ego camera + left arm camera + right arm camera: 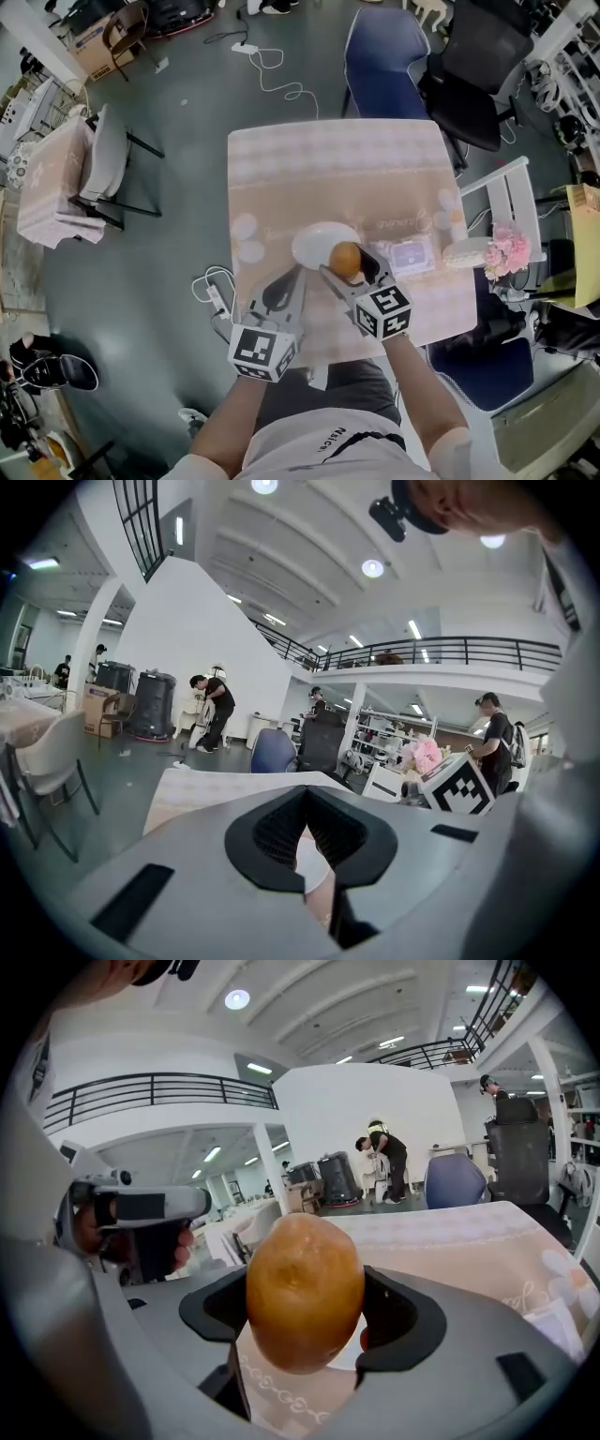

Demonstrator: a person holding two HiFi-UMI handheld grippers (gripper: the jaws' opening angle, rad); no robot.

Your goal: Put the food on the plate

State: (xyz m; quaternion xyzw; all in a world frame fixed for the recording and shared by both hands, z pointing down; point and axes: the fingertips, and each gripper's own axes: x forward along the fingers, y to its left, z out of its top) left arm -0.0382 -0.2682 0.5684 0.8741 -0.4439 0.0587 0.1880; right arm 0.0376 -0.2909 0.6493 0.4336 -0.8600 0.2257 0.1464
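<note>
Both the left hand-held gripper (307,844) and the right hand-held gripper (305,1321) look like matt grey plastic with black ribbed pads (275,832). The food (305,1279) has smooth, faintly shiny brown skin; the plate (314,246) is smooth white, the tabletop (337,169) cloth-covered.

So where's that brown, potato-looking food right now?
The food is clamped in the right hand-held gripper. In the head view it sits at the near right edge of the white plate, around the middle of the table.
</note>
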